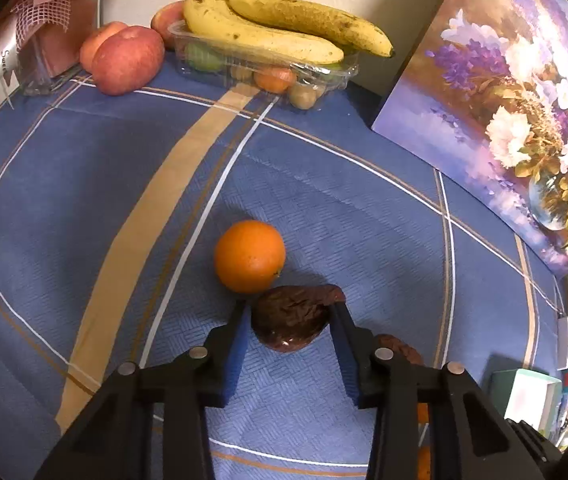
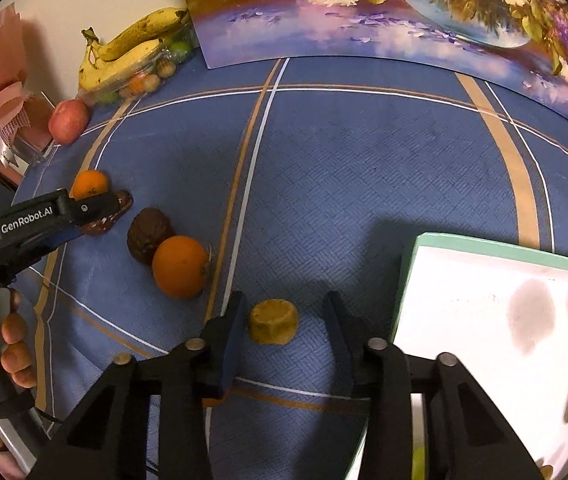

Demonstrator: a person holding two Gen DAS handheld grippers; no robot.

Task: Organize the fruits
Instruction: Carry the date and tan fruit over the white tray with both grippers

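Sorting looks barely begun: the left tool (image 1: pixel 289 316) pinches a dark wrinkled fruit (image 1: pixel 289 322), the right tool (image 2: pixel 284 320) is spread around a yellow fruit (image 2: pixel 272 321), and oranges (image 2: pixel 180 266) still lie loose on the table (image 2: pixel 363 160).

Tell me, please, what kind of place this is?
Probably a home, at a table. A blue plaid tablecloth covers it, a flower painting leans on the wall, and bananas lie on a plastic fruit tray beside apples.
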